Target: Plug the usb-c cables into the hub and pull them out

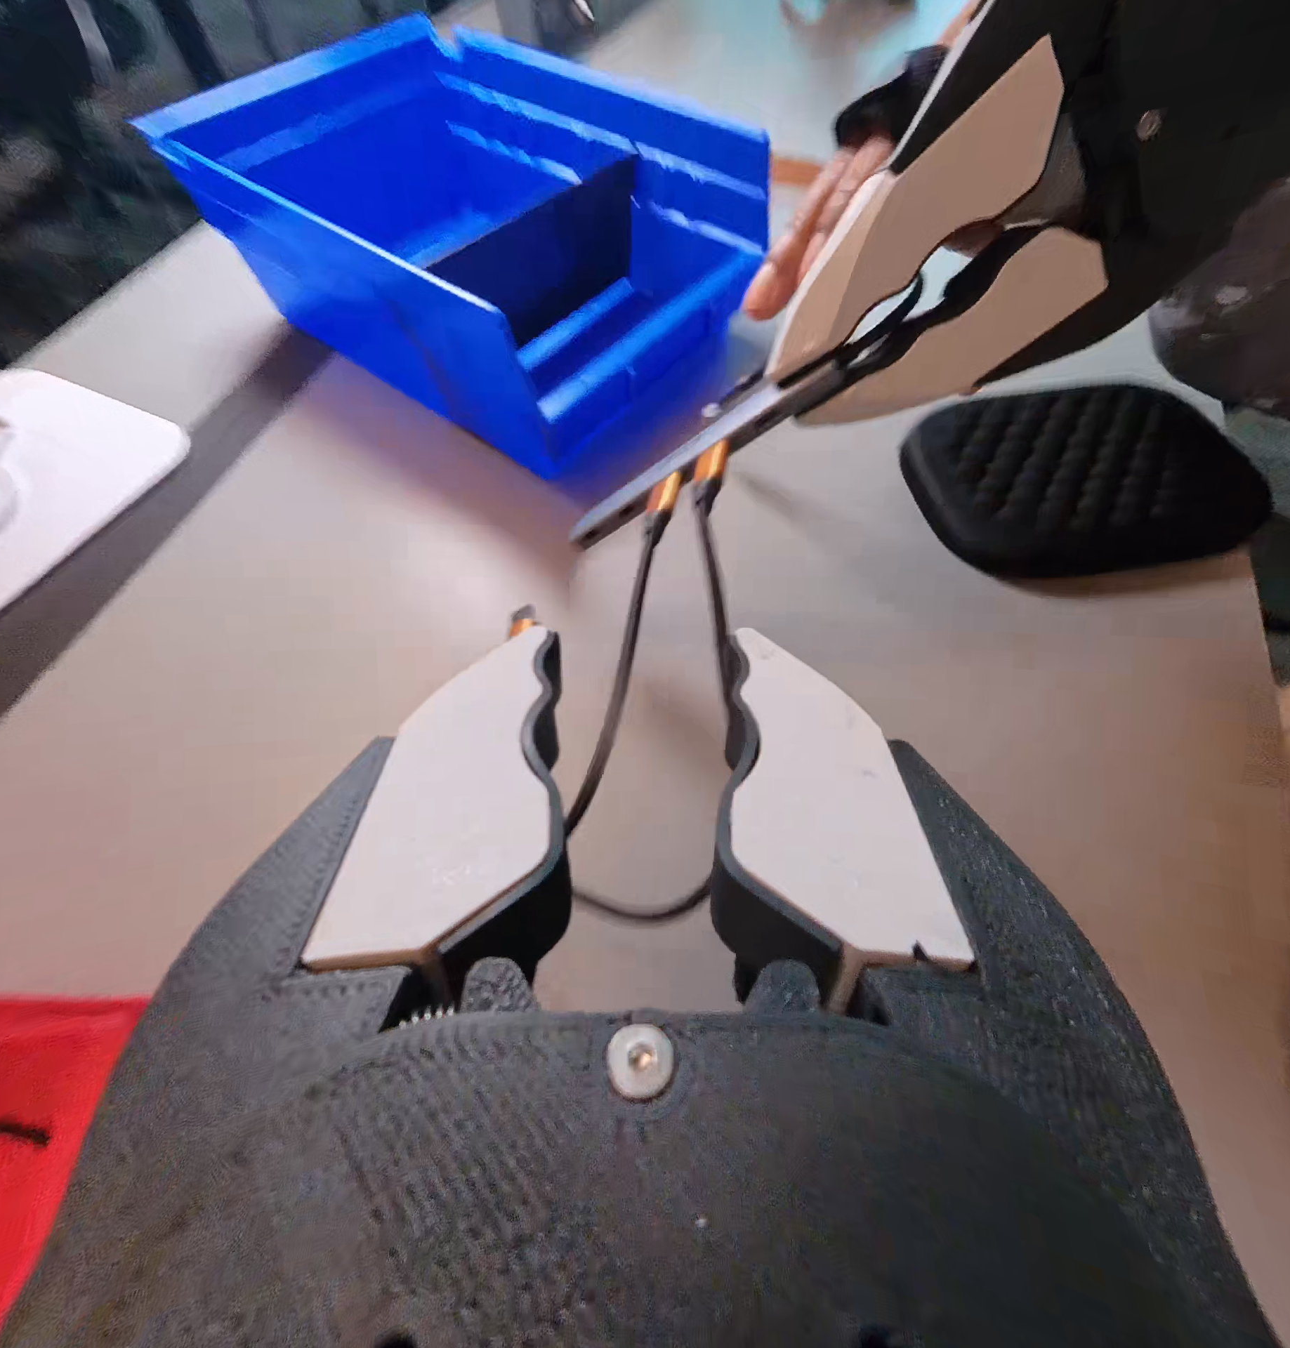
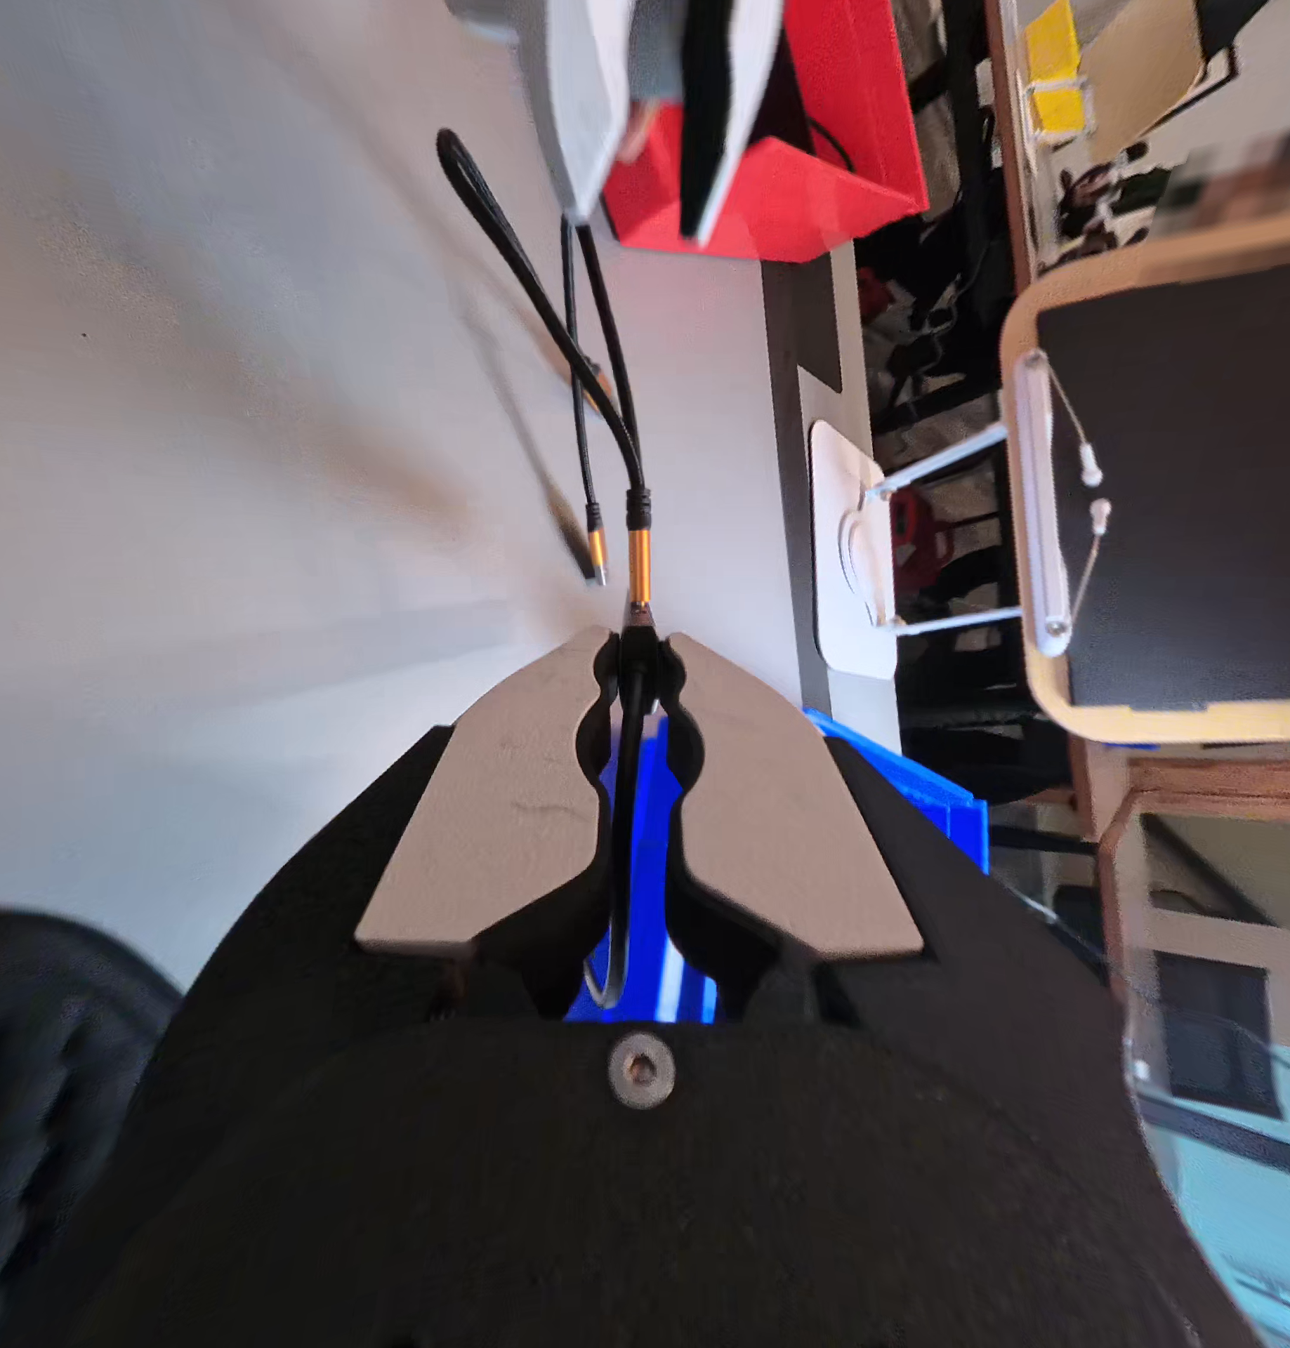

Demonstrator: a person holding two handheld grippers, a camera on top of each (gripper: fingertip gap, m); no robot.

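Observation:
My right gripper (image 2: 640,636) is shut on one end of a thin grey hub (image 1: 671,467) and holds it above the beige table; it also shows at the upper right of the left wrist view (image 1: 795,397). One black cable's orange plug (image 2: 640,562) sits in the hub's edge. A second orange plug (image 2: 596,547) hangs just beside it with its metal tip showing. My left gripper (image 1: 645,649) is open, and both cables (image 1: 627,700) run down between its fingers. A third orange plug (image 1: 521,620) lies behind my left fingertip.
A blue plastic bin (image 1: 445,255) stands on the table behind the hub. A black mesh pad (image 1: 1079,481) lies at the right, a white pad (image 1: 43,474) at the left edge, and a red bag (image 1: 29,1094) near me. A person's hand (image 1: 809,241) shows behind the right gripper.

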